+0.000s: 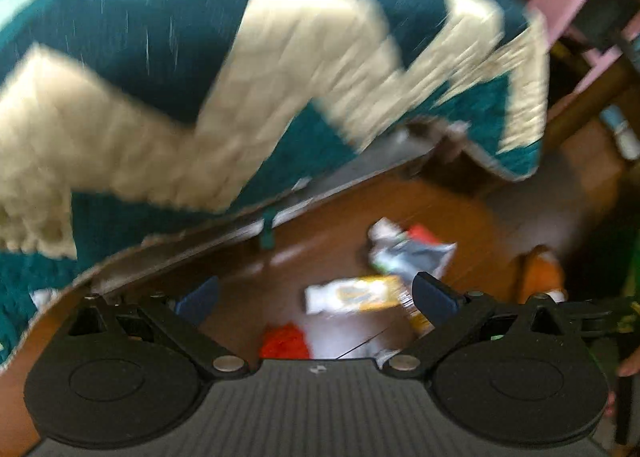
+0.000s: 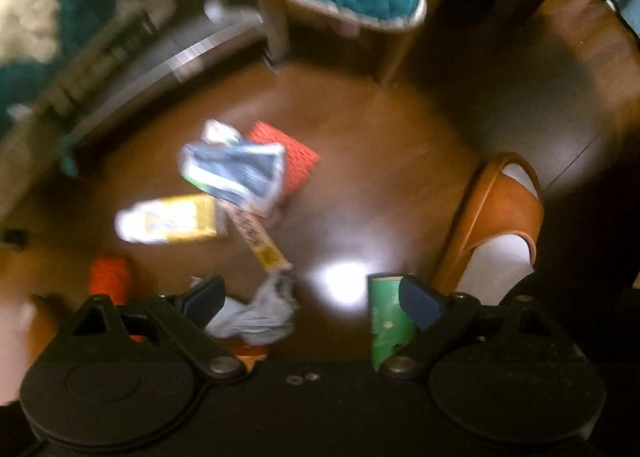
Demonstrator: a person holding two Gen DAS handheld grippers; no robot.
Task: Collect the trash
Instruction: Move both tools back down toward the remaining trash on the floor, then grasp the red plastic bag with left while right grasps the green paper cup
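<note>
Looks like we're at the approach step: nothing picked up yet, both grippers are pointed down at a scatter of trash on the brown wooden floor [image 2: 380, 145], next to a bed with a teal and cream blanket [image 1: 168, 57]. Everything's motion-blurred, so take the details loosely. The right gripper [image 2: 316, 297] has its jaws spread wide with nothing clamped; a crumpled grey wrapper [image 2: 256, 317] sits just by its left finger and a green tube-like package [image 2: 386, 321] by its right one. The left gripper [image 1: 316, 297] is also wide open and empty, with a yellow and white packet [image 1: 352, 293] showing between its fingers. There's also a blue and white bag [image 2: 236, 171] over a red mesh thing [image 2: 296, 161], plus an orange bin [image 2: 496, 217] off to the right. My guess for the next move: centre the jaws over one piece and close.
</note>
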